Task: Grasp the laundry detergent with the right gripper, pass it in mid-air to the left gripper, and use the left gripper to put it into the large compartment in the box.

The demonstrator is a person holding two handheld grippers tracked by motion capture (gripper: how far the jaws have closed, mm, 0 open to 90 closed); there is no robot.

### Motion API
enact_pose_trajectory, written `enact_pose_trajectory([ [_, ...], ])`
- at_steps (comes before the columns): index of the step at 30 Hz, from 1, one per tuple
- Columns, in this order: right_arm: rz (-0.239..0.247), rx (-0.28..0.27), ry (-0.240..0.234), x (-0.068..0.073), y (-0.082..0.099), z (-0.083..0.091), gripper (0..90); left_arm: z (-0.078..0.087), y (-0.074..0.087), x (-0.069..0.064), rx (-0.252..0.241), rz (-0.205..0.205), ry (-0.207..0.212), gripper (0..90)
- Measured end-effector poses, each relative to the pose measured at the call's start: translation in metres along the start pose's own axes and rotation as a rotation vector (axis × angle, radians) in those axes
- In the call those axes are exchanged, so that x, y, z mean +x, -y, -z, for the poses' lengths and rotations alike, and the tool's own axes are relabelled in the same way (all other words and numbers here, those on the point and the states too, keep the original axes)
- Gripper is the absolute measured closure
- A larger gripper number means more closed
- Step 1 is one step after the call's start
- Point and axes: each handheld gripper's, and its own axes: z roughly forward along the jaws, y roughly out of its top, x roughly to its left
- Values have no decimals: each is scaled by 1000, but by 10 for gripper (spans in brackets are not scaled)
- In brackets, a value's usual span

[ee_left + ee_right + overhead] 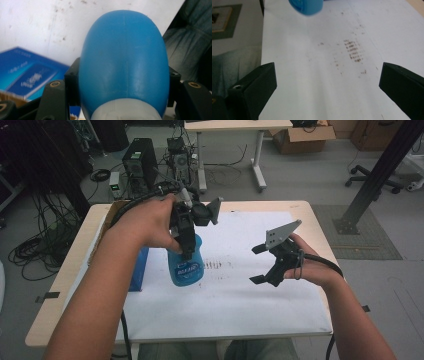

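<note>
Above the white worktop (260, 310), your left gripper (186, 251) pinches the blue bottle (186, 267) between its jaws; your right gripper (258, 265) hangs spread wide, well apart.

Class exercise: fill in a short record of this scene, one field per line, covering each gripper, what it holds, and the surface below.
left gripper: shut on the blue bottle, gripped near its top
blue bottle: held over the white sheet
right gripper: open, nothing between its jaws, above the white sheet
white sheet: covers the table, with small brown marks
blue box: beside the bottle
</note>
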Motion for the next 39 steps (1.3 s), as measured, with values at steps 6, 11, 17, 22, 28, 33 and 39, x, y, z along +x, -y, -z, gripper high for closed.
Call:
enact_pose_trajectory([
  [6,1,93,42,-4,0,10,21,18,7,16,-14,153,-3,385],
  [11,4,151,64,-6,3,13,23,33,16,29,-50,257,11,385],
  [17,6,186,69,-7,9,15,25,54,32,45,-82,403,47,384],
  [22,1,186,72,-8,12,15,26,69,48,59,-91,536,73,384],
  [28,5,187,65,-8,12,14,26,79,73,78,-119,720,84,384],
  [33,7,192,61,-9,13,13,26,82,94,92,-117,848,91,384],
  [39,6,194,66,-11,13,13,26,90,116,105,-98,958,69,384],
])
